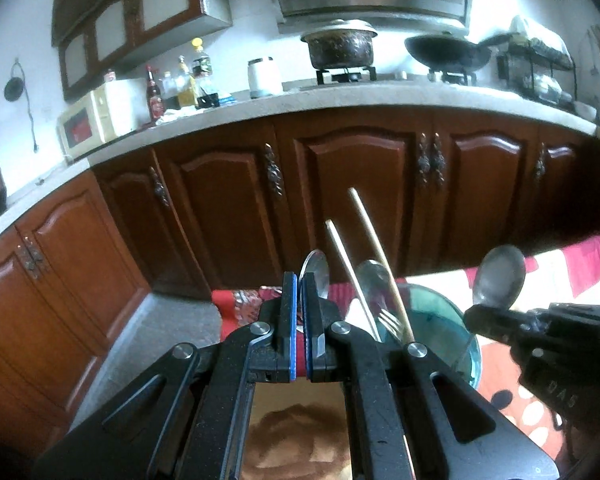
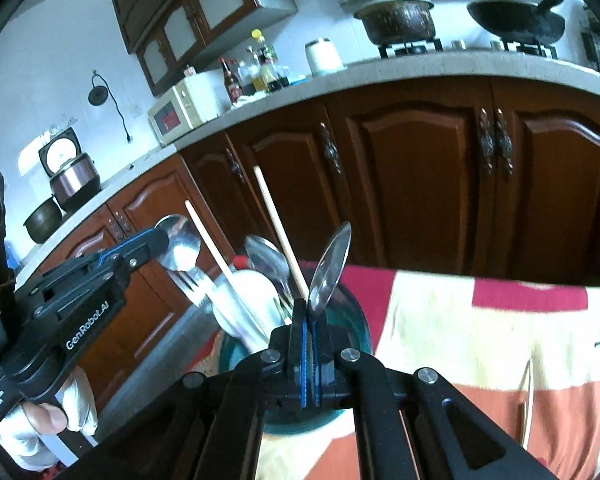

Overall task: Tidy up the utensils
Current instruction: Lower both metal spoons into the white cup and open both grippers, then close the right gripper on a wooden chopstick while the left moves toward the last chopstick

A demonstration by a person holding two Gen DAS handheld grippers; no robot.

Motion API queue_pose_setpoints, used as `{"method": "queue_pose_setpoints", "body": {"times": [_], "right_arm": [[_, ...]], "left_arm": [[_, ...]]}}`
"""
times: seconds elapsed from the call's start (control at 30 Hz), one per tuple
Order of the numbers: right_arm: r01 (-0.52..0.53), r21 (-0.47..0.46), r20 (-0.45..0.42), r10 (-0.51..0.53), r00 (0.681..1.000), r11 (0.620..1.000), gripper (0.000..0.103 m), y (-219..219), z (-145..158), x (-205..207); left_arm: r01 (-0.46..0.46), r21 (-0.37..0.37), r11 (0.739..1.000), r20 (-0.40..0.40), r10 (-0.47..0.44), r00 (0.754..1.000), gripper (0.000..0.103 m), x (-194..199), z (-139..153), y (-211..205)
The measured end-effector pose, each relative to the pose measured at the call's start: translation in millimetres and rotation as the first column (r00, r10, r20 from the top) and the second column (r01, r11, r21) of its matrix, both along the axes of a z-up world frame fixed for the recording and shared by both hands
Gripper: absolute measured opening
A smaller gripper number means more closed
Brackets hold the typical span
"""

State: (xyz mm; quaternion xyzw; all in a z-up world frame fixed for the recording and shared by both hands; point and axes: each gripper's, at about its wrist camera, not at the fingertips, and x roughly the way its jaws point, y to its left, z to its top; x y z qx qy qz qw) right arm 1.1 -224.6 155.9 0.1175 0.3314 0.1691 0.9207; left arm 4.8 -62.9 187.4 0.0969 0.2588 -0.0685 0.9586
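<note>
My left gripper (image 1: 299,280) is shut on the handle of a steel spoon (image 1: 317,276), whose bowl stands up just past the fingertips. My right gripper (image 2: 306,306) is shut on another steel spoon (image 2: 333,266), bowl up and tilted right. Each shows in the other view: the right gripper (image 1: 475,315) with its spoon (image 1: 500,280), the left gripper (image 2: 159,243) with its spoon (image 2: 180,248). Between and just beyond them stands a teal glass holder (image 2: 358,322) with two wooden chopsticks (image 2: 276,224), a fork (image 2: 196,286), a steel spoon (image 2: 266,258) and a white spoon (image 2: 244,300).
The holder (image 1: 448,320) stands on a table under a red, cream and orange cloth (image 2: 480,340). Dark wooden cabinets (image 1: 360,184) and a grey counter (image 1: 340,98) with a microwave, bottles, a pot and a wok lie beyond. A gloved hand (image 2: 40,420) holds the left gripper.
</note>
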Motion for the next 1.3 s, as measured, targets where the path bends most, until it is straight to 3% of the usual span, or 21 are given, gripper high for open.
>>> {"method": "queue_pose_setpoints", "body": {"times": [0.27,0.37,0.4,0.47,0.53,0.6,0.77,1.3], "right_arm": [[0.012,0.017,-0.111,-0.01,0.994,1.0,0.006,-15,-13,-3],[0.027,0.044,-0.113,-0.022,0.993,0.999,0.024,-26,-10,-10],[0.031,0.048,-0.112,-0.026,0.993,0.998,0.03,-28,-9,-13],[0.04,0.053,-0.111,-0.034,0.993,0.998,0.03,-34,-7,-19],[0.043,0.057,-0.115,-0.036,0.993,0.997,0.03,-37,-6,-23],[0.051,0.066,-0.114,-0.043,0.993,0.997,0.03,-42,-5,-28],[0.07,0.098,-0.106,-0.059,0.993,0.993,0.032,-53,1,-44],[0.111,0.009,-0.083,-0.109,0.99,0.994,0.034,-82,10,-108]], "left_arm": [[0.02,-0.012,1.0,-0.043,-0.021,0.999,0.001,-9,-5,-6],[0.015,-0.043,0.999,-0.075,-0.018,0.997,0.003,-9,-5,-3],[0.011,-0.054,0.998,-0.091,-0.016,0.996,0.007,-9,-5,-1],[0.017,-0.089,0.996,-0.121,-0.028,0.992,0.014,-10,-5,0],[0.017,-0.113,0.993,-0.144,-0.034,0.989,0.03,-13,-5,1],[0.026,-0.132,0.991,-0.15,-0.046,0.988,0.038,-18,-3,1],[0.035,-0.165,0.986,-0.163,-0.062,0.985,0.05,-31,4,2],[0.121,-0.172,0.978,-0.17,-0.151,0.974,0.052,-89,7,-44]]}}
